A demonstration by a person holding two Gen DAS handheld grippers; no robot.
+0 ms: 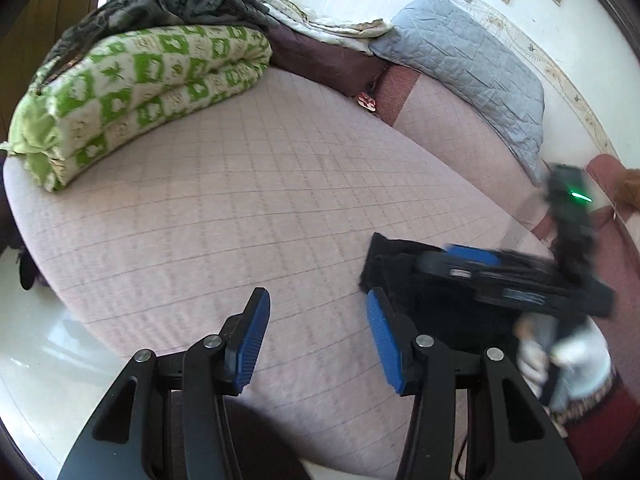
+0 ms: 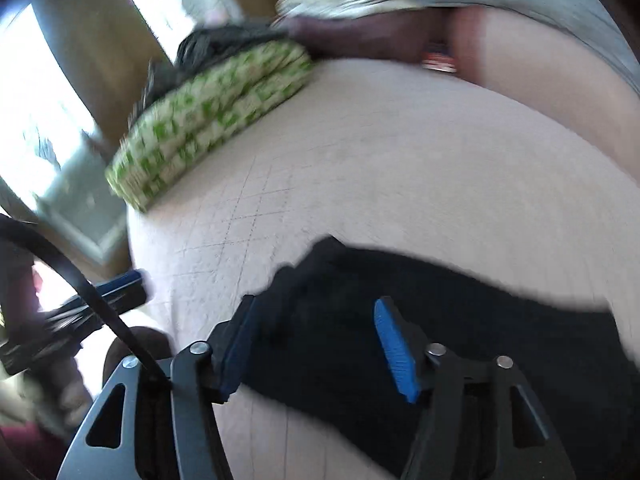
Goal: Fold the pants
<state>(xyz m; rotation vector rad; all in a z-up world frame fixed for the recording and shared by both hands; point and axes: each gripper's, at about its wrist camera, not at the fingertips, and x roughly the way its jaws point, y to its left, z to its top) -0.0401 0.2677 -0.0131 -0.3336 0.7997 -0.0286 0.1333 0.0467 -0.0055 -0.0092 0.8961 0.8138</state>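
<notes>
The black pants (image 2: 400, 312) lie on the pale pink quilted bed (image 2: 400, 160), folded into a compact band; they also show in the left wrist view (image 1: 400, 264) at the right. My right gripper (image 2: 316, 344) is open just above the pants, its blue pads on either side of the near edge, holding nothing. It shows blurred in the left wrist view (image 1: 480, 264) over the pants. My left gripper (image 1: 316, 344) is open and empty over bare bed, left of the pants. It appears at the left edge of the right wrist view (image 2: 100, 296).
A folded green-and-white quilt (image 1: 132, 92) with dark clothes (image 1: 192, 0) on top lies at the bed's far left. A grey pillow (image 1: 472, 64) and a maroon cushion (image 1: 324, 56) line the far side by the wall. White floor (image 1: 40, 340) lies below the bed's left edge.
</notes>
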